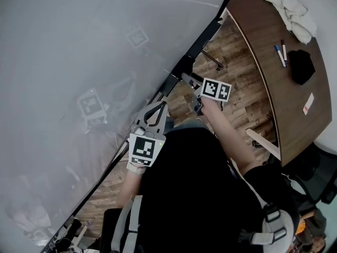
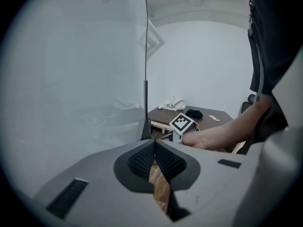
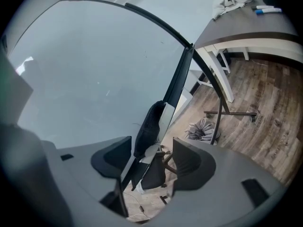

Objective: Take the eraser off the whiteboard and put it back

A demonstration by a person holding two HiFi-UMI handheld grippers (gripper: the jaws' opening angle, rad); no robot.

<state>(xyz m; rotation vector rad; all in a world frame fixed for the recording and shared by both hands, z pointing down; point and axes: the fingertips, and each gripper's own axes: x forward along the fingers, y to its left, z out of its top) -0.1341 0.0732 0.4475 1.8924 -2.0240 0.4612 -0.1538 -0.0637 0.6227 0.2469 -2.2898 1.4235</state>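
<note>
The whiteboard (image 1: 79, 62) fills the left of the head view as a large grey sheet. In the right gripper view the eraser (image 3: 150, 123), dark felt with a white back, sits against the whiteboard's (image 3: 94, 79) lower edge. My right gripper (image 3: 150, 159) is open, its pads on either side of the eraser and clear of it. From above, the right gripper (image 1: 189, 80) points at the board's dark bottom frame. My left gripper (image 1: 155, 112) hangs lower along the board. Its pads (image 2: 154, 151) meet with nothing between them.
A wooden table (image 1: 295, 104) stands at the right with a white cloth (image 1: 292, 9), two markers (image 1: 279, 54) and a black object (image 1: 301, 65). The board's black stand leg (image 3: 222, 112) and a crumpled cloth (image 3: 201, 129) are on the wood floor.
</note>
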